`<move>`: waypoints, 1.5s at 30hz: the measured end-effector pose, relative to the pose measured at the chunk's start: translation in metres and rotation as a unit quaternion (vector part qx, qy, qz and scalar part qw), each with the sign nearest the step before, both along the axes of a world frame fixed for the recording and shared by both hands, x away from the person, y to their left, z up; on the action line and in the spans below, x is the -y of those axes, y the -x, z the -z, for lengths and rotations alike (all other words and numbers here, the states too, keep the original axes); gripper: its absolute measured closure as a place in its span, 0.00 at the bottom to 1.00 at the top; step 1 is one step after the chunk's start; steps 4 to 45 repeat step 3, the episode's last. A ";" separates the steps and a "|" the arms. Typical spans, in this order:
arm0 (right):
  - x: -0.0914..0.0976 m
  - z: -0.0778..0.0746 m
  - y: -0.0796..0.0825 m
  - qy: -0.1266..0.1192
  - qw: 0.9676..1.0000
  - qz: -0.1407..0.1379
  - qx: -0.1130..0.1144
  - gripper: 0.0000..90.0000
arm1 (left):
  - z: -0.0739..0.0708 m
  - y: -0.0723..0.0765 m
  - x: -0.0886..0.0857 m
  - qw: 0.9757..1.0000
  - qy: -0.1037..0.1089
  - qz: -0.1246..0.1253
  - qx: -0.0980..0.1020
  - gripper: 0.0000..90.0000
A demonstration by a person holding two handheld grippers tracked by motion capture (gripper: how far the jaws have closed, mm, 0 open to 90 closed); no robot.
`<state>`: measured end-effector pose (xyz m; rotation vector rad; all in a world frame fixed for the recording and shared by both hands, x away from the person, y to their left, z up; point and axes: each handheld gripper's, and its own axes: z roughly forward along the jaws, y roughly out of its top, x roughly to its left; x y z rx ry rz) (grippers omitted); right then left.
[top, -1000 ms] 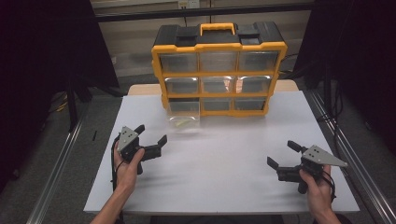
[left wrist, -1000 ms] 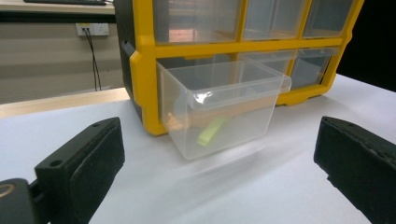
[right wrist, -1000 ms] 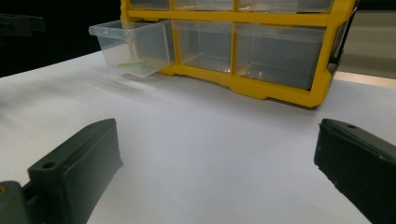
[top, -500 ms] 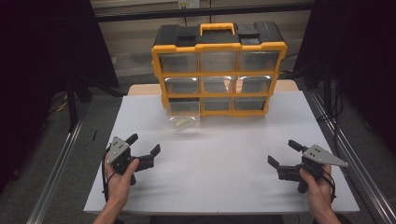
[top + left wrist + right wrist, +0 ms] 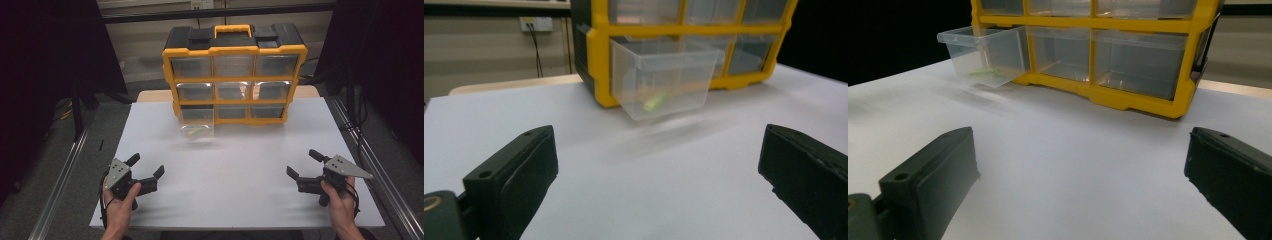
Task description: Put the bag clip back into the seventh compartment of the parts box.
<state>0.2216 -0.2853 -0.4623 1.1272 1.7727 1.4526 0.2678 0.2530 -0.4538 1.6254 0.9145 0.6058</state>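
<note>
A yellow and black drawer cabinet (image 5: 234,75) with clear drawers stands at the table's far side. Its bottom-left drawer (image 5: 196,122) is pulled out and holds a small green item (image 5: 652,103); the drawer (image 5: 985,55) and cabinet (image 5: 1128,60) also appear in the right gripper view. My left gripper (image 5: 146,170) rests open near the front left of the white tabletop, nothing between its jaws. At the front right my right gripper (image 5: 304,164) is open and empty too. Both sit well short of the cabinet.
The white tabletop (image 5: 235,175) stretches between the two grippers. Metal rails (image 5: 367,165) run along both table sides, with dark floor beyond. A wall socket (image 5: 537,23) sits behind the cabinet's left side.
My left gripper has drawn back toward the front left edge of the table and stays open. The right gripper has held still.
</note>
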 end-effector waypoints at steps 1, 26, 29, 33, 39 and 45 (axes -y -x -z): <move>0.000 0.000 0.000 0.003 1.000 -0.005 0.000 0.00 | -0.001 0.000 -0.001 1.000 0.002 0.008 0.002 0.03; 0.000 0.000 0.000 0.004 1.000 -0.002 0.001 0.00 | -0.003 0.000 -0.002 1.000 -0.012 0.005 0.002 0.03; 0.000 0.000 0.000 0.004 1.000 -0.002 0.001 0.00 | -0.003 0.000 -0.002 1.000 -0.012 0.005 0.002 0.03; 0.000 0.000 0.000 0.004 1.000 -0.002 0.001 0.00 | -0.003 0.000 -0.002 1.000 -0.012 0.005 0.002 0.03; 0.000 0.000 0.000 0.004 1.000 -0.002 0.001 0.00 | -0.003 0.000 -0.002 1.000 -0.012 0.005 0.002 0.03; 0.000 0.000 0.000 0.004 1.000 -0.002 0.001 0.00 | -0.003 0.000 -0.002 1.000 -0.012 0.005 0.002 0.03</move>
